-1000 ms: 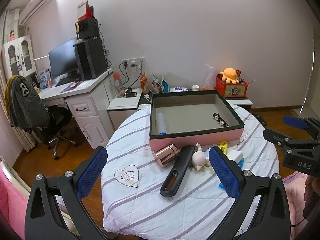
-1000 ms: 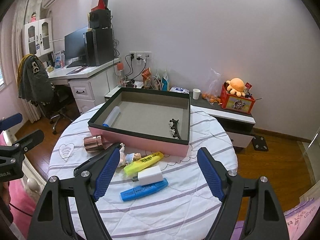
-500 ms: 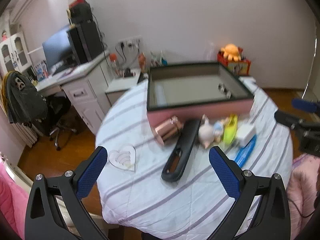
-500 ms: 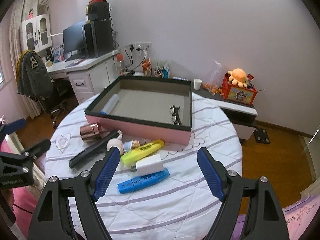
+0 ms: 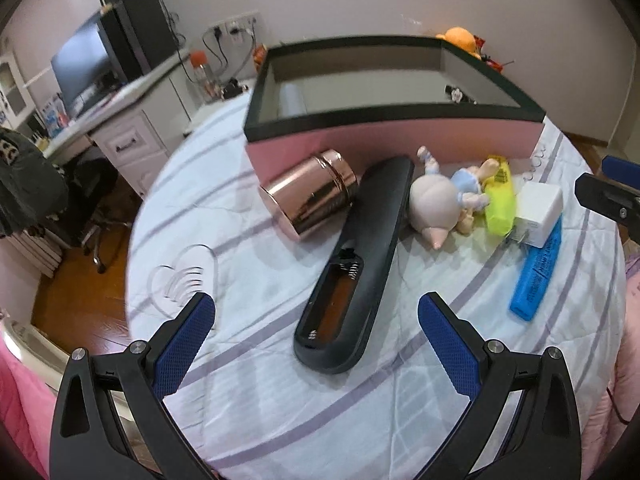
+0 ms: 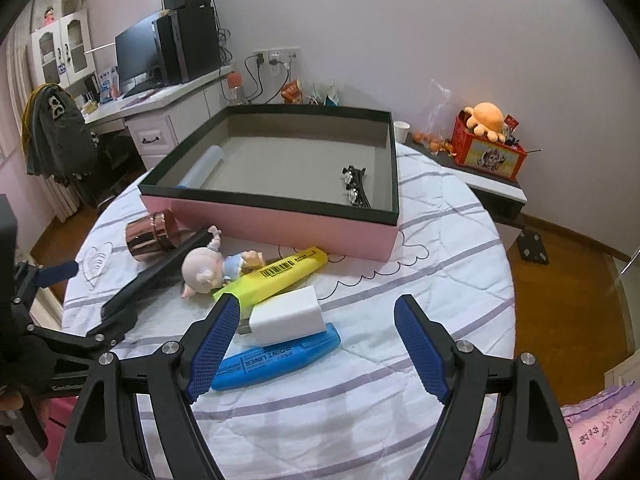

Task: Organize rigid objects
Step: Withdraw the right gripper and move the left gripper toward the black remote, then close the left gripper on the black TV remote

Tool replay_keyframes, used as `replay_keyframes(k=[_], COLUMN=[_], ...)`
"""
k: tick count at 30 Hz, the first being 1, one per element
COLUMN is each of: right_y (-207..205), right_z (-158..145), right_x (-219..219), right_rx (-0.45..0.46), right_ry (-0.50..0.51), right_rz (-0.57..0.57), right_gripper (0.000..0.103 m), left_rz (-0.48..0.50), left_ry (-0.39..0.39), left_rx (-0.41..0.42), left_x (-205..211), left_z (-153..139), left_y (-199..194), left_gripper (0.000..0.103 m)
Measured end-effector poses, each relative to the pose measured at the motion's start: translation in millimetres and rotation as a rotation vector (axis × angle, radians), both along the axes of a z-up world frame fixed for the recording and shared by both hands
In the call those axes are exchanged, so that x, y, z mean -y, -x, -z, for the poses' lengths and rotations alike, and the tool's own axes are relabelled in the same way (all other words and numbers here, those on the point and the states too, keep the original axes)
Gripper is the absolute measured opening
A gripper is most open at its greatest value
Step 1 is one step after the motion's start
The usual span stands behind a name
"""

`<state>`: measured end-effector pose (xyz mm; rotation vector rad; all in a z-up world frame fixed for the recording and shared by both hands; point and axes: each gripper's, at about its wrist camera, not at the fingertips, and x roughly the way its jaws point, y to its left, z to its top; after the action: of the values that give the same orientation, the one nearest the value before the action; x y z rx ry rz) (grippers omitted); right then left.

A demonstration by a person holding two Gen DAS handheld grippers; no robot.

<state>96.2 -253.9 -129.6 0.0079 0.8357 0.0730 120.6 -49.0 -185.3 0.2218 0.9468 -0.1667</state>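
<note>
We are seeing bare cloth lying open on the round table (image 6: 440,264) right of the white charger (image 6: 286,316). The black remote (image 5: 356,264), copper cup (image 5: 310,196), doll (image 5: 438,200), yellow highlighter (image 6: 276,276) and blue highlighter (image 6: 276,360) are crowding the strip before the pink box (image 6: 280,224), whose wall is blocking the far side.

On the round striped table (image 6: 440,240), the pink open box (image 6: 280,220) stands behind the copper cylinder (image 5: 310,196), black remote (image 5: 360,256) and doll figurine (image 5: 436,204).
</note>
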Motion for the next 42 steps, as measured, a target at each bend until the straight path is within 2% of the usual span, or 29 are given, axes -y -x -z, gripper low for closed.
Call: replay_keyframes(k=[2, 5, 6, 9, 19, 25, 28, 31, 36, 38, 40, 42], right_y=[-3.4, -9.1, -9.7, -12.3, -9.3, 5.1, 12.5, 18.6, 24.1, 23.3, 21.9, 20.9], right_z=[4.1, 10.1, 11.1, 13.5, 11.9, 8.4, 6.7, 5.9, 5.1, 4.8, 4.9, 5.3], right_x=[0.6, 1.3, 0.9, 1.8, -10.0, -17.8, -19.4, -21.0, -24.7, -24.7, -25.0, -25.4], right_rx=[-0.008, -0.022, -0.025, -0.031, -0.041, -0.036, -0.032, -0.027, -0.028, -0.029, -0.028, -0.029], right_ry=[-0.003, -0.005, -0.005, -0.005, 0.002, 0.008, 0.009, 0.007, 0.01, 0.007, 0.008, 0.007], right_rz=[0.001, 0.004, 0.005, 0.005, -0.013, -0.028, -0.035, -0.04, -0.052, -0.054, -0.052, -0.052], right_gripper=[0.081, 0.081, 0.081, 0.081, 0.081, 0.081, 0.081, 0.081, 0.081, 0.081, 0.081, 0.081], left_rz=[0.011, 0.017, 0.025, 0.046, 0.073, 0.086, 0.097, 0.067, -0.007, -0.036, -0.075, -0.103], left_ry=[0.015, 0.033, 0.061, 0.101, 0.221, 0.227, 0.268, 0.299, 0.302, 0.294, 0.262, 0.234], left_rx=[-0.018, -0.057, -0.075, -0.08, -0.13, -0.144, -0.163, -0.171, -0.144, -0.137, -0.127, -0.104], left_x=[1.2, 2.5, 1.3, -0.8, -14.7, -12.5, -14.3, -22.3, -40.1, -47.1, -53.1, -57.1], left_z=[5.6, 14.5, 16.9, 14.5, 9.4, 9.5, 9.8, 10.1, 3.7, 3.3, 4.7, 4.1], left_y=[-5.1, -12.4, -14.4, -15.6, 2.6, 24.2, 33.2, 34.1, 32.1, 29.8, 25.7, 24.4], left_gripper=[0.096, 0.071, 0.058, 0.043, 0.037, 0.036, 0.036, 0.036, 0.037, 0.041, 0.06, 0.067])
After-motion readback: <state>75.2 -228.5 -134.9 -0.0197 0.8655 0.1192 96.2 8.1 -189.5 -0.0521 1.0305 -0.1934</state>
